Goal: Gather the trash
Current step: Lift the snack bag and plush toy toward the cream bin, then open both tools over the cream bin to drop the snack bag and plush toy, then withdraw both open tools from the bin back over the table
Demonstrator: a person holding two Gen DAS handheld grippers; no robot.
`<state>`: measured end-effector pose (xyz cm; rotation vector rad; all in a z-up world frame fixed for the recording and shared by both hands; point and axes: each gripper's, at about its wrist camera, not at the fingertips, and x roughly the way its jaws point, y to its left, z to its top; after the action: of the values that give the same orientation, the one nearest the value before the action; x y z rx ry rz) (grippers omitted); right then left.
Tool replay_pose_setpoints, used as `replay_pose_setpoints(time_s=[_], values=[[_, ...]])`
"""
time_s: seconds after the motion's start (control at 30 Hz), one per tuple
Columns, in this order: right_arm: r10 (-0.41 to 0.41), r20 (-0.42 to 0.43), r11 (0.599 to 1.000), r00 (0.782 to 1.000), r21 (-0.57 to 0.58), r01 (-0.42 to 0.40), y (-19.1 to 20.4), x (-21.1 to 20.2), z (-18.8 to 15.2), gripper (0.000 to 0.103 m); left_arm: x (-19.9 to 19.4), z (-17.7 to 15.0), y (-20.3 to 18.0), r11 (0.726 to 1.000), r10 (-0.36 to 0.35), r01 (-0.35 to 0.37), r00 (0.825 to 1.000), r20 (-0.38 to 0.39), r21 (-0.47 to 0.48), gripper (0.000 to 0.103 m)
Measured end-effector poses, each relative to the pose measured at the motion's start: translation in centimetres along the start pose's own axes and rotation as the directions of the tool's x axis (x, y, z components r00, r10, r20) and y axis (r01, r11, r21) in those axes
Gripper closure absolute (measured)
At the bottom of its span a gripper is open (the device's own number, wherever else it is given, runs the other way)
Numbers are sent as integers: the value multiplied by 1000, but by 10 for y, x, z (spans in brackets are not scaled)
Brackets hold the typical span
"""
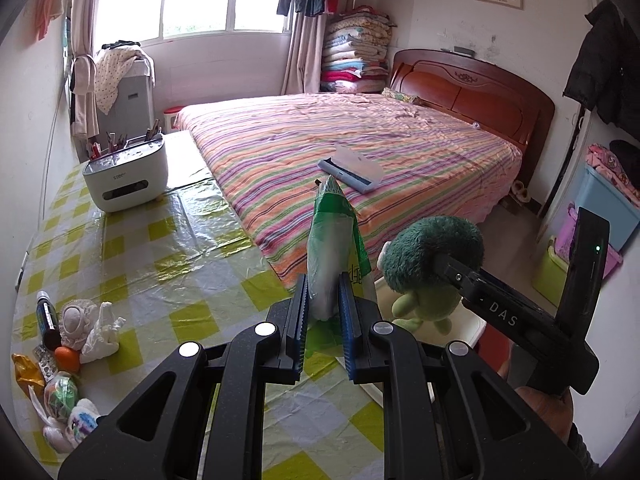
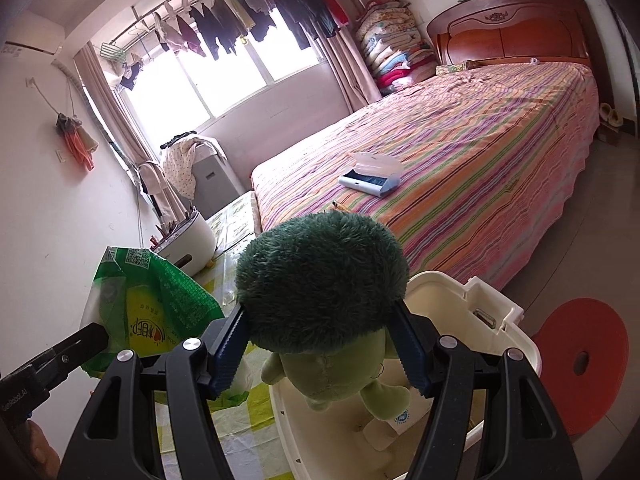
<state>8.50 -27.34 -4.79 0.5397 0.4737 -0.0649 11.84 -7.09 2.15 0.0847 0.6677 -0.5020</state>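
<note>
Jaws of the left gripper [image 1: 323,308] pinch one green snack wrapper [image 1: 334,240] above the checked bench [image 1: 160,248]; the right gripper [image 2: 320,344] clamps one plush broccoli toy [image 2: 320,276] over a cream bin [image 2: 492,344]. Only the left view shows litter [image 1: 64,356] clustered at the bench's near-left edge.

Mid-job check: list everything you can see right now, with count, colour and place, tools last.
snack bag: one, green, clamped in left tool
plush toy: one, green, clamped in right tool above bin
bin: one, cream, beside table
table: one, yellow-checked cover
clutter pile: several pieces, mixed colours, table's left edge
pen holder: one, white, table's far end
bed: one, striped cover
case: one, blue-white, open on bed
stool: one, red, on floor
left tool: shut
right tool: shut
</note>
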Motion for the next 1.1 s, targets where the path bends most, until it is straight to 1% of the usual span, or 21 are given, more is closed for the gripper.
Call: replay_pose_setpoints(time_s=[0.23,0.47,0.57,0.67,0.7,0.73,0.77,0.8,0.83,0.87,0.93,1.1], values=[[-49,19,994,999,101,46,-28,-7,7,39,13,-5,-19,999,-21,22,999,-31,35,89],[-94,30,991,995,93,91,-29,-8,9,36,27,-13,-39,995,-28,34,998,-63,95,88],[-108,29,988,994,114,104,-34,-8,8,34,33,-17,-46,993,-20,29,997,-75,115,87],[-120,11,983,993,143,117,-40,-5,8,31,37,-19,-47,992,-9,20,996,-89,121,80],[-116,5,982,993,153,113,-43,-4,8,31,38,-19,-48,992,-3,15,996,-94,122,62],[-112,2,981,994,162,110,-44,-4,8,30,38,-20,-49,992,12,-1,996,-88,123,29],[-113,0,980,994,168,111,-45,-4,8,29,36,-19,-50,992,36,-28,997,-67,126,15],[-108,6,980,994,170,105,-45,-5,8,29,32,-20,-50,990,60,-55,998,-31,131,11],[-101,14,981,995,170,97,-44,-6,8,29,29,-19,-51,988,77,-75,997,-7,137,11],[-100,23,981,995,168,95,-43,-8,8,26,27,-19,-52,986,85,-84,996,0,144,11],[-110,35,981,993,166,102,-41,-10,8,21,27,-17,-49,984,100,-98,995,-3,147,11],[-98,43,979,994,185,88,-42,-11,9,20,26,-15,-38,983,134,-132,991,-7,128,11]])
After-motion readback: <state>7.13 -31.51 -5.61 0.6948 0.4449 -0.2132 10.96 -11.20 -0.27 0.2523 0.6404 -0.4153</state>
